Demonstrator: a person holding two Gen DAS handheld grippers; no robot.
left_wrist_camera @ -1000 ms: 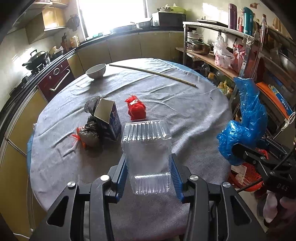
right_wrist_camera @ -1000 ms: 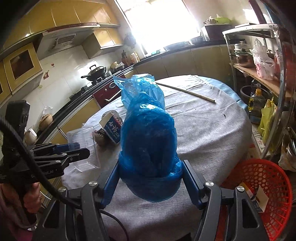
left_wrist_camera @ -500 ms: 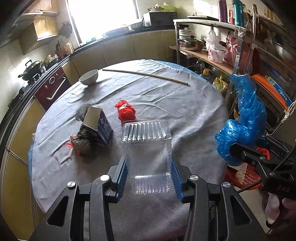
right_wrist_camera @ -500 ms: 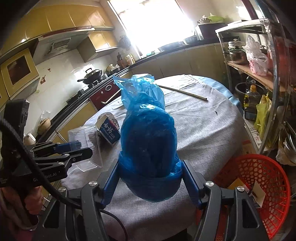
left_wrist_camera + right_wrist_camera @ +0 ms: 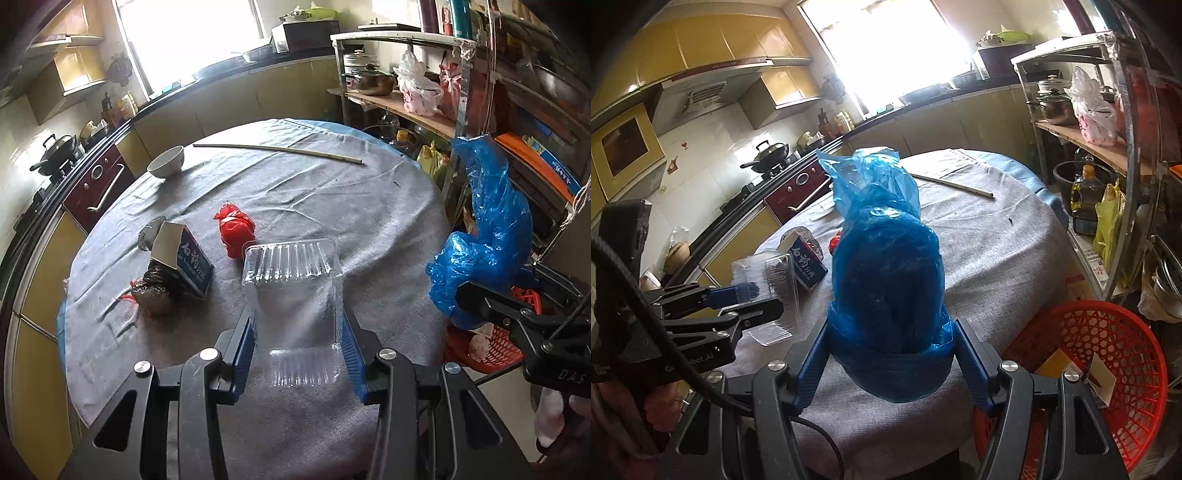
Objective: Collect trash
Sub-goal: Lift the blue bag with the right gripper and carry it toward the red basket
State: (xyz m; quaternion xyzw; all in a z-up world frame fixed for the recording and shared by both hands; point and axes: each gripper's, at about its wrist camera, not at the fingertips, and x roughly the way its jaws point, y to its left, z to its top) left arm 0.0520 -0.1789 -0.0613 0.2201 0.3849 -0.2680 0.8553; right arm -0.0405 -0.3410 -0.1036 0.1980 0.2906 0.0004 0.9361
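Note:
My left gripper (image 5: 297, 354) is shut on a clear plastic clamshell box (image 5: 295, 291) and holds it above the near side of the round grey table (image 5: 369, 206). My right gripper (image 5: 890, 350) is shut on a full blue plastic bag (image 5: 886, 266), held off the table's right edge; the bag also shows in the left wrist view (image 5: 487, 236). On the table lie a red crumpled bag (image 5: 234, 229), a blue-and-white carton (image 5: 184, 254) and a dark bag of scraps (image 5: 153, 288). A red mesh basket (image 5: 1108, 373) stands on the floor at the right.
A white bowl (image 5: 166, 162) and a long thin stick (image 5: 277, 149) lie at the table's far side. A metal shelf rack (image 5: 424, 81) with pots and bags stands to the right. Kitchen counters and a stove (image 5: 55, 155) run behind and to the left.
Both grippers have drawn back and up from the table with their loads; the table items look farther away. The basket shows larger in the right wrist view.

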